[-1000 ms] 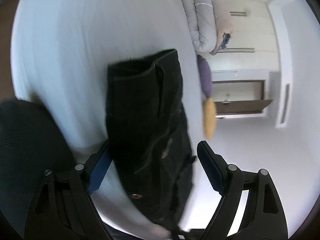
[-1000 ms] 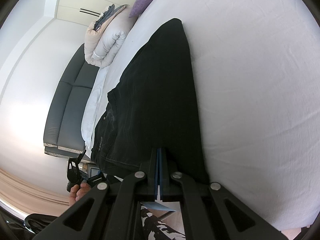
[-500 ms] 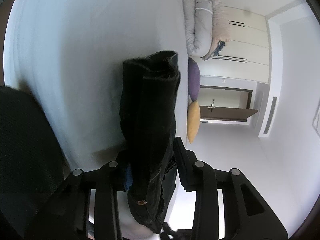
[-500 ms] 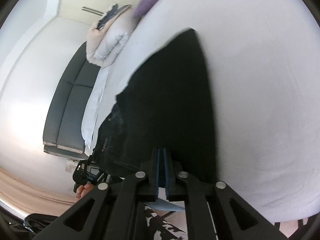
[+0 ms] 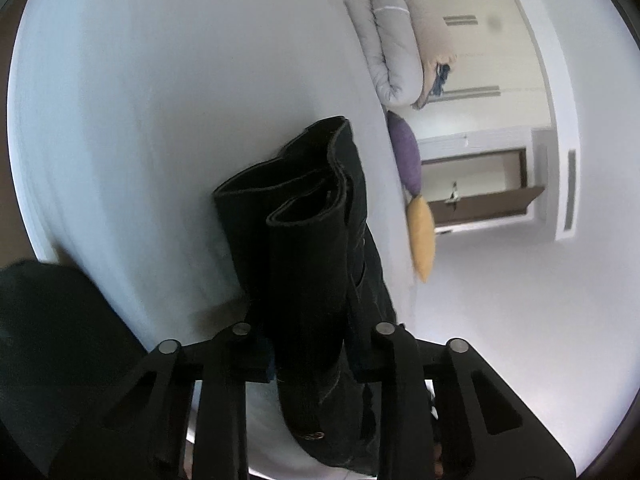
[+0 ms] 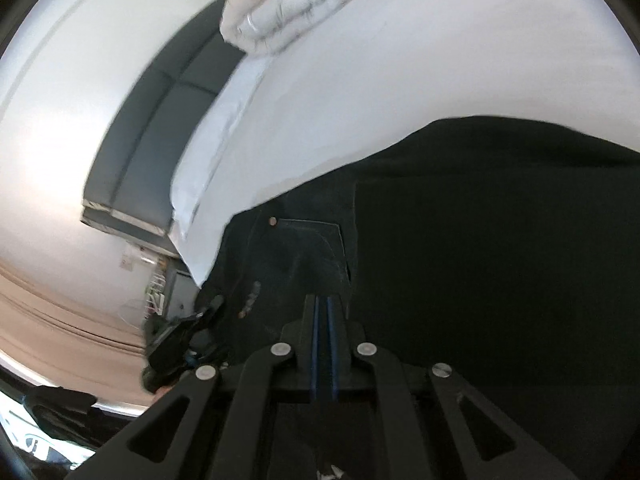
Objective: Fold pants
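We see the black pants (image 5: pixel 308 248) bunched and folded over on the white bed (image 5: pixel 160 120), near its edge. In the left wrist view the cloth stands up between the fingers of the left gripper (image 5: pixel 310 344); the tongs are closed onto a thick fold of the pants, one finger (image 5: pixel 256 356) on each side of it. The hem ends (image 5: pixel 304 188) of the two legs show as open loops at the far end of the bundle. A metal button (image 5: pixel 312 435) sits low on the fabric, close to the camera.

In the right wrist view the right gripper (image 6: pixel 325 312) has its blue pads pressed almost together. We think a thin layer of the pants (image 6: pixel 480 240) is pinched there, but the cloth is too dark to be sure, so we cannot tell what it grips. A rivet (image 6: pixel 273 221) and pocket stitching show just ahead of the tips. The pants fill the lower right of this view and lie over the bed sheet (image 6: pixel 400 80).

Beyond the pants, along the far side of the bed: a rolled duvet (image 5: pixel 392 40), a purple pillow (image 5: pixel 406 156) and a yellow pillow (image 5: pixel 422 240). A grey sofa (image 6: pixel 160 120) stands beside the bed in the right view. A wardrobe (image 5: pixel 480 60) and a brown door (image 5: pixel 480 200) are at the back of the room.
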{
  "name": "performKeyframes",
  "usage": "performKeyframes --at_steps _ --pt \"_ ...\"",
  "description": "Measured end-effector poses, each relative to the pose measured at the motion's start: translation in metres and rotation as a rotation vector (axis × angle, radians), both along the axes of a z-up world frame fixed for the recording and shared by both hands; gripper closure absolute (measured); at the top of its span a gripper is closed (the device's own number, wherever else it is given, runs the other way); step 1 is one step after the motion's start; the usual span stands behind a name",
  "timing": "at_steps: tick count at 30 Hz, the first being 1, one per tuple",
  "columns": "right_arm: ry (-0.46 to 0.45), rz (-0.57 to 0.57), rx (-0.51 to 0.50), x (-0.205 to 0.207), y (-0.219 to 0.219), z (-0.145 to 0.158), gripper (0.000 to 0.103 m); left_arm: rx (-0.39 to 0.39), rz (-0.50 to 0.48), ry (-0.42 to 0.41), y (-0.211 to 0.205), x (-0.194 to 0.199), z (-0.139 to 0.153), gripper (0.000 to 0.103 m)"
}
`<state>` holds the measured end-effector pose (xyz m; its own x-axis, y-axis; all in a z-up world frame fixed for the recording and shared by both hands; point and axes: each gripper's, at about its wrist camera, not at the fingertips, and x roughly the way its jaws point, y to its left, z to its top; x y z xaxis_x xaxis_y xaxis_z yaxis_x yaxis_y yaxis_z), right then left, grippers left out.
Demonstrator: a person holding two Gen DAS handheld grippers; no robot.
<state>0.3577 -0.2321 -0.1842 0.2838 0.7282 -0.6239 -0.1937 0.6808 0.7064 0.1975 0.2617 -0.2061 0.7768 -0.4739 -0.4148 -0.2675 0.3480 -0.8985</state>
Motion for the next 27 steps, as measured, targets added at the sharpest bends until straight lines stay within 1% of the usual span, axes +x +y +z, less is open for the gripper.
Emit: performKeyframes --at_steps 1,3,4,6,7,9,10,12,13,16,17,18,19,21,22,23,25,26,27 --pt "0.016 0.004 -0.012 0.007 0.007 -0.005 0.098 0.033 -0.009 -0.003 -0.001 0.001 0.005 0.084" --pt "0.048 0.008 -0.014 0.019 0.019 -0.016 0.098 0.123 -0.029 -0.015 -0.007 0.004 0.019 0.086" --pt "0.062 0.015 -0.029 0.023 0.024 -0.023 0.098 0.151 -0.037 -0.02 -0.01 0.003 0.024 0.087" --pt "0.093 0.012 -0.106 0.03 0.03 -0.037 0.103 0.214 -0.052 -0.037 -0.016 0.006 0.037 0.089" --pt "0.118 -0.006 -0.096 0.032 0.027 -0.047 0.103 0.249 -0.061 -0.049 -0.02 0.008 0.044 0.09" --pt "0.134 -0.023 -0.05 0.031 0.021 -0.054 0.103 0.303 -0.077 -0.068 -0.028 0.012 0.057 0.09" --pt "0.132 -0.026 -0.047 0.03 0.021 -0.055 0.103 0.337 -0.084 -0.077 -0.033 0.015 0.064 0.091" --pt "0.106 -0.028 -0.076 0.026 0.022 -0.054 0.103 0.403 -0.105 -0.1 -0.045 0.017 0.077 0.092" --pt "0.092 -0.032 -0.092 0.024 0.023 -0.054 0.103 0.427 -0.116 -0.11 -0.05 0.009 0.08 0.092" --pt "0.084 -0.054 -0.086 0.022 0.021 -0.058 0.103 0.534 -0.162 -0.157 -0.071 0.012 0.098 0.092" --pt "0.078 -0.056 -0.082 0.021 0.021 -0.058 0.103 0.562 -0.18 -0.171 -0.077 0.007 0.101 0.092" --pt "0.074 -0.058 -0.073 0.02 0.02 -0.058 0.103 0.589 -0.197 -0.183 -0.085 0.008 0.107 0.092" --pt "0.071 -0.06 -0.044 0.019 0.016 -0.058 0.103 0.619 -0.208 -0.192 -0.097 0.024 0.119 0.092" --pt "0.088 -0.073 0.019 0.014 0.01 -0.053 0.102 0.68 -0.251 -0.225 -0.118 0.027 0.132 0.092" --pt "0.099 -0.09 0.061 0.011 0.002 -0.05 0.087 0.715 -0.274 -0.244 -0.131 0.028 0.138 0.092" --pt "0.094 -0.116 0.131 0.006 -0.013 -0.045 0.061 0.758 -0.305 -0.266 -0.146 0.028 0.145 0.092" --pt "0.056 -0.168 0.236 -0.003 -0.041 -0.035 0.04 0.837 -0.383 -0.308 -0.182 0.027 0.153 0.092" --pt "0.043 -0.184 0.267 -0.008 -0.054 -0.032 0.036 0.881 -0.423 -0.327 -0.202 0.026 0.154 0.092" --pt "0.041 -0.194 0.296 -0.01 -0.066 -0.032 0.035 0.917 -0.454 -0.342 -0.218 0.026 0.153 0.092"
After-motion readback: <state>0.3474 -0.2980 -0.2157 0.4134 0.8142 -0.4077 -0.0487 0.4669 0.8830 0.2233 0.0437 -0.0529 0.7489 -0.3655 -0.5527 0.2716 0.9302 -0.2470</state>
